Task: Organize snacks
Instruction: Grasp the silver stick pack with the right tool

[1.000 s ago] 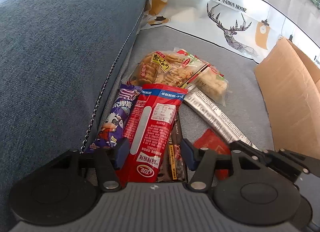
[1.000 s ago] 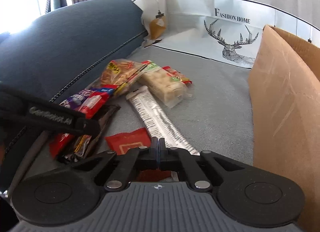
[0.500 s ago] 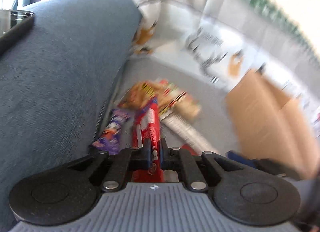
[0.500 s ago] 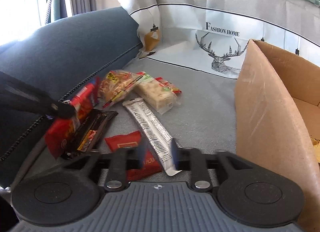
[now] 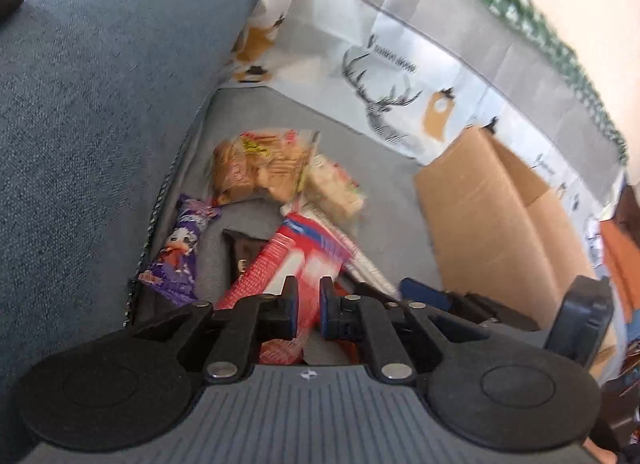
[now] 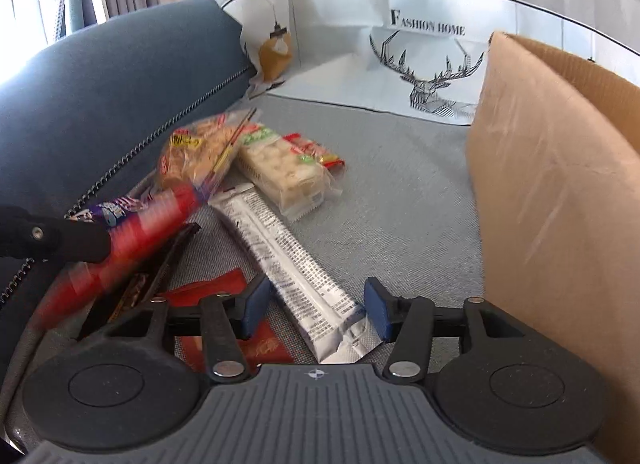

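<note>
My left gripper (image 5: 308,306) is shut on a long red snack packet (image 5: 298,260) and holds it lifted above the grey sofa seat; the packet also shows blurred in the right wrist view (image 6: 132,244). My right gripper (image 6: 314,306) is open and empty, its fingers on either side of the near end of a long silver-white bar (image 6: 290,264). On the seat lie a purple packet (image 5: 180,252), a bag of biscuits (image 6: 200,152), a clear pack of crackers (image 6: 284,174), a dark packet (image 6: 160,264) and a small red sachet (image 6: 212,290).
An open cardboard box (image 6: 560,192) stands at the right, also in the left wrist view (image 5: 492,220). The blue sofa armrest (image 5: 92,104) rises at the left. A white deer-print cloth (image 6: 400,60) covers the sofa back.
My left gripper shut on the red packet and lifted it off the pile, swinging right. My right gripper went from shut to open around the silver bar.
</note>
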Tool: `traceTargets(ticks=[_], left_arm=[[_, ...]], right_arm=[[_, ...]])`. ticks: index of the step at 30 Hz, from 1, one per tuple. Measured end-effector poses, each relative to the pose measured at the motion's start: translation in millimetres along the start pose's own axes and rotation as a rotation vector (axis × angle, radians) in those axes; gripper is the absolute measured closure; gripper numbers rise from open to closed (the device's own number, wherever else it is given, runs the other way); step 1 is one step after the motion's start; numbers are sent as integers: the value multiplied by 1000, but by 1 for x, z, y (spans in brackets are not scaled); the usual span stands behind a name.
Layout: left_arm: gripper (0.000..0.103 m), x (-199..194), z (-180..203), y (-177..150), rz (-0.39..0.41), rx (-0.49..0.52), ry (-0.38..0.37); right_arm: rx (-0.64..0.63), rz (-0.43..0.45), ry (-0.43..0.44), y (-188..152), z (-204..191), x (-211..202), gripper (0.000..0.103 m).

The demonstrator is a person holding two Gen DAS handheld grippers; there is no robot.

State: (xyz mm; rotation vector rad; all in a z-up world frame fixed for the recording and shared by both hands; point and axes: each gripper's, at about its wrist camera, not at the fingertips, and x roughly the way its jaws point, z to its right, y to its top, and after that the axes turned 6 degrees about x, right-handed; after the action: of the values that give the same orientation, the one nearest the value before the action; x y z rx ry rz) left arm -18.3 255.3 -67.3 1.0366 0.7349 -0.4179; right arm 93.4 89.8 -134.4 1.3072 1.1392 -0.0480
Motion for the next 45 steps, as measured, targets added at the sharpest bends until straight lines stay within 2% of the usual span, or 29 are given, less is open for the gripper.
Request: traceTargets(ticks=[3, 5, 6, 7, 8, 9, 10, 13, 20, 27, 31, 35, 41, 43, 45], left_arm=[[86, 4, 1, -1, -21, 7, 22], [78, 6, -1, -2, -40, 14, 42], [73, 8, 0, -2, -49, 18, 50], [72, 10, 0, -2, -57, 20, 58], [71, 11, 0, -1, -61, 22, 63], [71, 12, -1, -1, -61, 22, 66], [71, 11, -1, -1, -56, 19, 65], [66, 6, -2, 0, -21, 11, 63], [65, -8, 2, -4, 29, 29, 100], [61, -20, 5, -8, 52, 39, 122], [61, -21, 6, -10, 52, 43, 128], [58, -15, 7, -7, 36, 54, 136], [58, -6, 8, -7, 4, 69, 136], [54, -2, 8, -6, -10, 74, 136], [42, 2, 9, -6, -22, 80, 137]], right_arm=[[-14, -12, -5, 1, -1, 3, 48], [-29, -16, -9, 1, -3, 3, 49], [-39, -17, -6, 1, -4, 2, 55], [-48, -18, 4, 2, -6, 2, 64], [-57, -15, 15, 3, -7, 0, 69], [-70, -4, 24, 3, -9, -3, 84], [-82, 6, 36, 4, -11, -7, 95], [-111, 32, 65, 7, -14, -24, 100], [-104, 13, 75, -1, -11, -54, 100], [-87, -25, 42, -24, -10, -93, 100], [-108, -47, 8, -38, -12, -109, 100], [-119, -103, 40, -47, -15, -110, 98], [-129, -121, 91, -51, -19, -100, 90], [-117, -126, 92, -51, -19, -95, 78], [-99, -124, 83, -49, -17, -90, 68]])
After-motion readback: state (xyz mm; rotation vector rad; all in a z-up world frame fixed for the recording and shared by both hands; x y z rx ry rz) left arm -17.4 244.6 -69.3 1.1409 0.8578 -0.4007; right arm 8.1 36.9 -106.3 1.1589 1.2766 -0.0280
